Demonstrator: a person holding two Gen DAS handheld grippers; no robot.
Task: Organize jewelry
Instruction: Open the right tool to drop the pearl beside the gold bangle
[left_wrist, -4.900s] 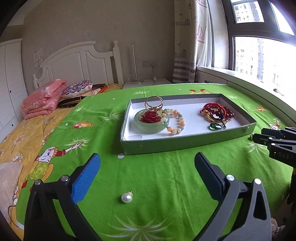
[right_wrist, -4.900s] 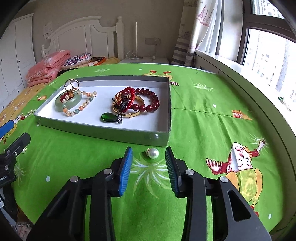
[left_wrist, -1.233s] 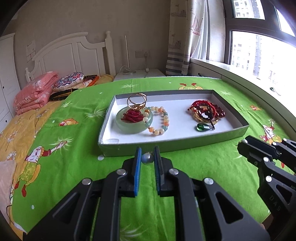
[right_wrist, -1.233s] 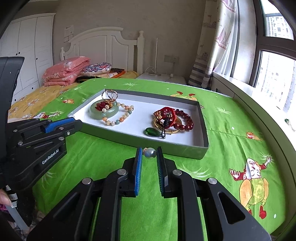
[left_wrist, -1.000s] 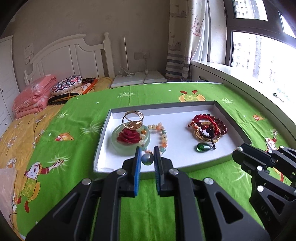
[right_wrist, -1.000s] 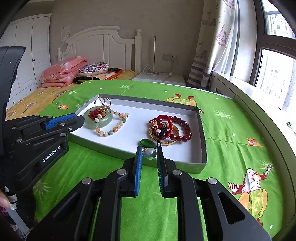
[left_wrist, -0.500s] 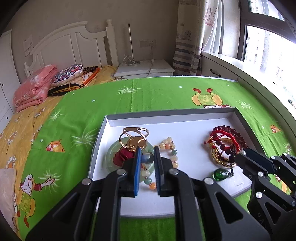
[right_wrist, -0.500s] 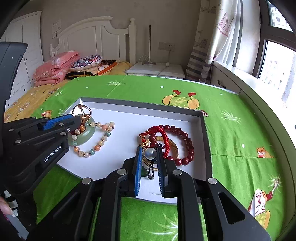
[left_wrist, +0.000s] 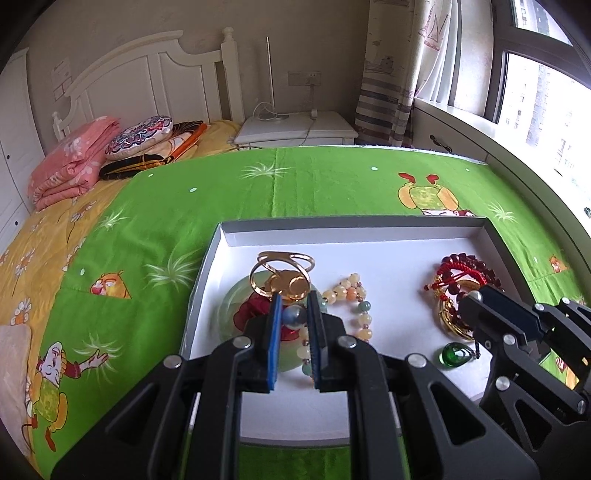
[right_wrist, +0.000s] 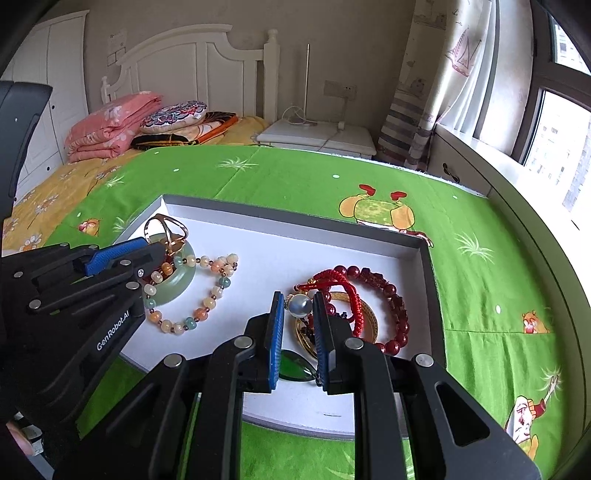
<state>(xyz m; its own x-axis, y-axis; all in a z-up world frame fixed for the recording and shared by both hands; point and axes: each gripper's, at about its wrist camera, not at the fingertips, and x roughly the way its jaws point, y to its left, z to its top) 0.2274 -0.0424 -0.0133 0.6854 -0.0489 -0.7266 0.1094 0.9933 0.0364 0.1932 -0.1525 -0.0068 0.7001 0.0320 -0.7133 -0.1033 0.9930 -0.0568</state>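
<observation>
Broadly, the bed (left_wrist: 332, 184), under its green cartoon sheet, carries everything, and on it sits the grey tray (left_wrist: 207, 266) with a white floor, which collects the jewelry in one place. Inside it the pieces are already sorted by kind: a jade bangle (right_wrist: 183, 275) with a gold ring (right_wrist: 166, 229) and a pastel bead bracelet (right_wrist: 207, 310) at the left end, and red bead bracelets (right_wrist: 391, 295) with a gold bangle (right_wrist: 369, 325) and a green pendant (right_wrist: 295, 369) at the right end. Both tools hang above the tray, presumably so that each load can be dropped beside like pieces. The left gripper (left_wrist: 294, 319) has its jaws clenched on a pearl earring (left_wrist: 294, 316), held over the jade bangle; the right gripper (right_wrist: 300, 306) likewise grasps a second pearl earring (right_wrist: 300, 305), poised over the red bracelets. About five seconds earlier both pearls lay on the sheet in front of the tray and the jaws stood apart around them; about a second ago they were pinched but still short of the tray's near wall. Since then both tools have travelled forward over the rim, so the tray now fills each view. Releasing looks like the next step, and, being round, each pearl may roll on the smooth floor.
</observation>
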